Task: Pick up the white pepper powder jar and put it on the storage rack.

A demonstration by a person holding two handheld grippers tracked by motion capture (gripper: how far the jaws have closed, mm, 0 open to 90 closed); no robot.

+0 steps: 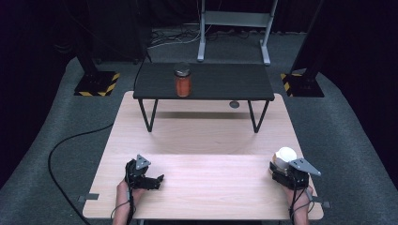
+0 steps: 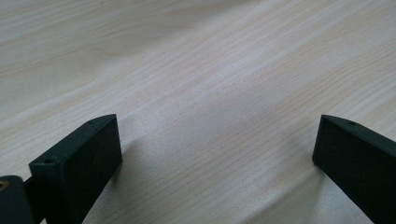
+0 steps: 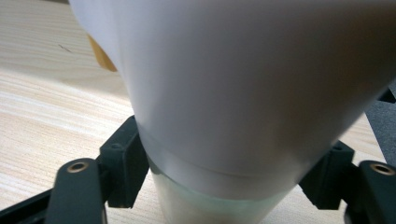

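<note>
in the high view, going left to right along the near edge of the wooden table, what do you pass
left tool, open over bare wood → a long bare stretch of the wooden table → white bulb-shaped object held in the right tool, shut on its base

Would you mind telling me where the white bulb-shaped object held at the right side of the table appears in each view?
High view: the white bulb sits near the table's right edge, in the right hand-held gripper.
Left gripper view: not in it; open jaws over bare wood.
Right gripper view: the bulb looms large at centre, jaws clamped on its narrow base.
Shared landmark: the light wooden tabletop.
</note>
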